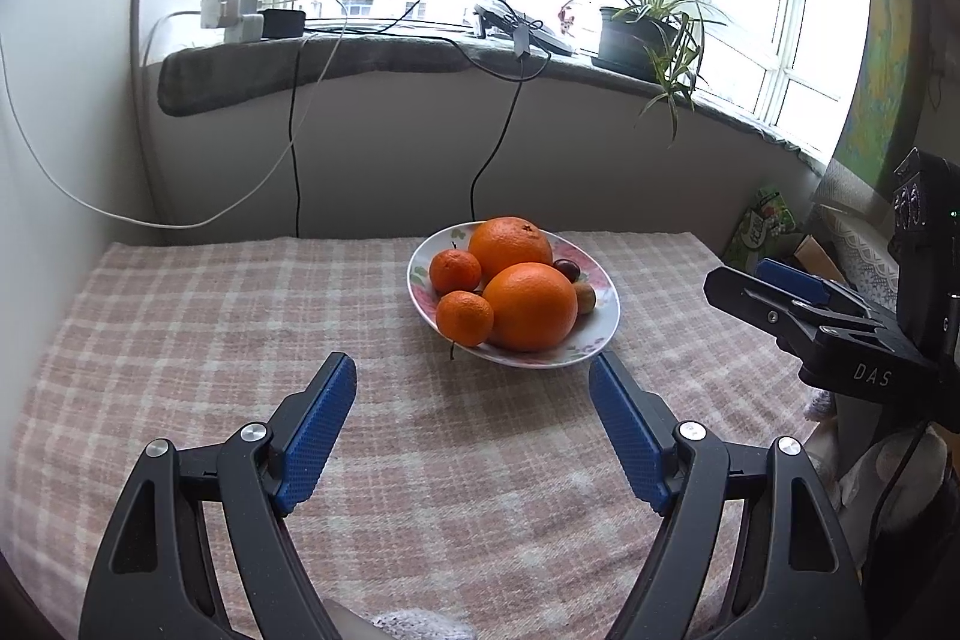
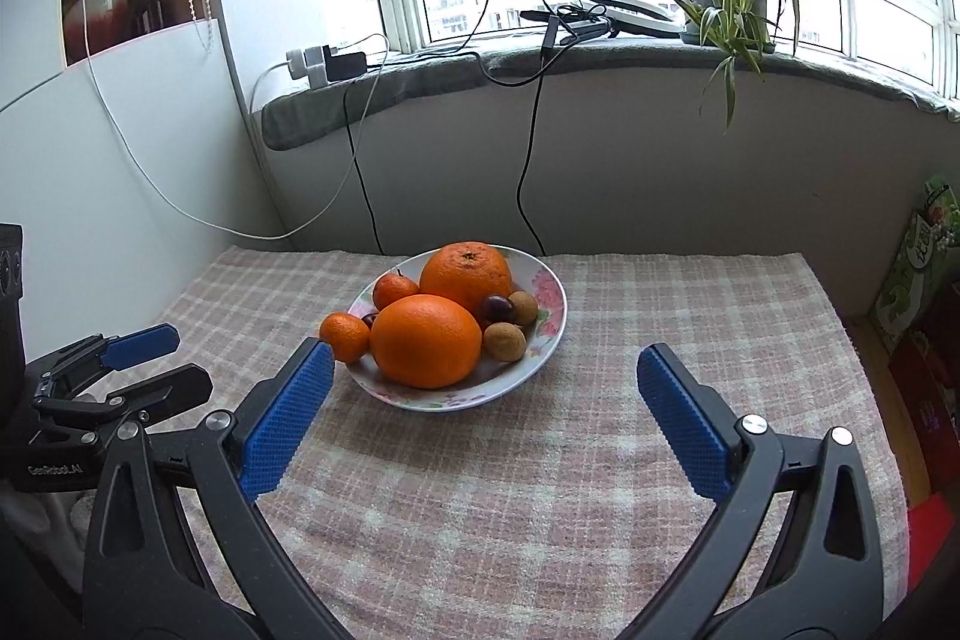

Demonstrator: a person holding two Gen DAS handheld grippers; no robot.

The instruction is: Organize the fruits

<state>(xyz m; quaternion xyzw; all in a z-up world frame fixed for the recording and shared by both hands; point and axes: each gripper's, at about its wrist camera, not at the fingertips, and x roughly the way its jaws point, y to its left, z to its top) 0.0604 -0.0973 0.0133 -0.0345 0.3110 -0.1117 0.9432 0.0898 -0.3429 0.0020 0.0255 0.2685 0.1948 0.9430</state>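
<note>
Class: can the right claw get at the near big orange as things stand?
Probably yes. The right claw is open and empty, the near big orange sits at the plate's front edge, and only bare cloth lies between.

Right claw spread wide, empty, above checked cloth; floral plate ahead, heaped with oranges, mandarins.

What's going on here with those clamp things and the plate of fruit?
A person holds two hand-held grippers over a checked cloth. Both the left gripper and right gripper have their jaws wide open and hold nothing. Ahead sits a flowered plate piled with two big oranges, small mandarins and some small brown and dark fruits. Nothing has been picked up yet.
</note>
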